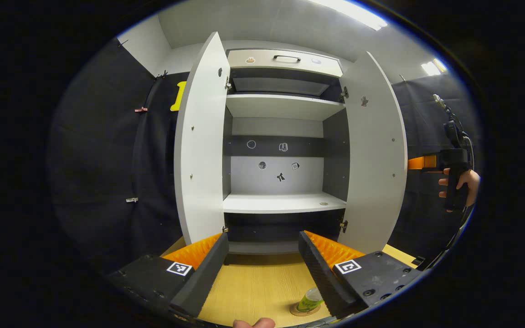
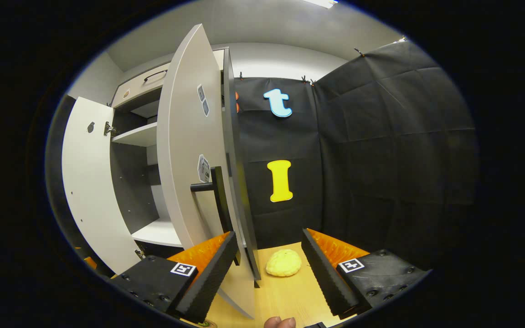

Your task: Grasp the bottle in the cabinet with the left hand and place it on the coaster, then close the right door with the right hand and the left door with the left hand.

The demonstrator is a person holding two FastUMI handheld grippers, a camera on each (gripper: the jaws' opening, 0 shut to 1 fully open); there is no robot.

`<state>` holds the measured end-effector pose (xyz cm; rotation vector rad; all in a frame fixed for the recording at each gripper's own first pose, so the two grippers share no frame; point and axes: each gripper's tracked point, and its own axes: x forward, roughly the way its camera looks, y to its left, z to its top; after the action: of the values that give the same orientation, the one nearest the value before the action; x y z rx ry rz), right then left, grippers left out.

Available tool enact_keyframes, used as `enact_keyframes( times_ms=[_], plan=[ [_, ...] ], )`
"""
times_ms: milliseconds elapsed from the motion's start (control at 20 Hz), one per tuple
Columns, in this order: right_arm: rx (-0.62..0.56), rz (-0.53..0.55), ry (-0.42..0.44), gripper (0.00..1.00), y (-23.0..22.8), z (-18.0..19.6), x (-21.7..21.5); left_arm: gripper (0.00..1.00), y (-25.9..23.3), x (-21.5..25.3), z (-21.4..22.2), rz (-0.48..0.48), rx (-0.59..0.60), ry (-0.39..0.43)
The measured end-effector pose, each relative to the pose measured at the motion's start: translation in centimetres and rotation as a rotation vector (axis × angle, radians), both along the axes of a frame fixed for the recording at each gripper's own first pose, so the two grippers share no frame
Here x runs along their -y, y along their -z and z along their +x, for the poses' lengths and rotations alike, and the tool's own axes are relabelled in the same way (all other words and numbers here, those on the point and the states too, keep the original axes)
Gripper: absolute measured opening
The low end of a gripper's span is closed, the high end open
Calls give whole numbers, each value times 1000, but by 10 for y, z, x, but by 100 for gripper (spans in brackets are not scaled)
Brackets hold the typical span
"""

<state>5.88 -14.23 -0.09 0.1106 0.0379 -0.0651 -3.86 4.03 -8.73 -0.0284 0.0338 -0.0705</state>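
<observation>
Behind the right door's outer face, the right gripper [image 2: 269, 269] hangs with its fingers apart and nothing between them. The right door [image 2: 189, 182] stands open edge-on just to the left of the gap, its dark bar handle [image 2: 214, 191] above the left finger [image 2: 210, 273]. The risk, as I judge it, is that a push lands on the thin door edge or snags the handle, so the door swings unevenly or bounces back off the cabinet [image 1: 285, 105]. A yellow lumpy object [image 2: 283, 263] lies on the worktop [image 2: 285, 296] ahead between the fingers, clear of the door's swing as far as I can tell.

Seen from the left gripper view, the left gripper [image 1: 262, 273] is also open and empty, facing both open doors. The bottle [image 1: 310, 300] already sits on the coaster [image 1: 301, 312], low on the worktop and touching or just beside the inner face of this gripper's right finger [image 1: 324, 278]; a careless forward sweep toward the left door [image 1: 201, 146] could tip it.
</observation>
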Motion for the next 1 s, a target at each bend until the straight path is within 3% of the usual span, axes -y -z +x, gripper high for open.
enact_keyframes(
  times_ms=[550,1000],
  plan=[
    [-21,25,-239,97,10,20,-113,98,6,-33,-1,-2,-23,-67],
    [-15,-26,-291,98,13,61,-173,98,6,-62,0,-5,-24,-123]
  ],
)
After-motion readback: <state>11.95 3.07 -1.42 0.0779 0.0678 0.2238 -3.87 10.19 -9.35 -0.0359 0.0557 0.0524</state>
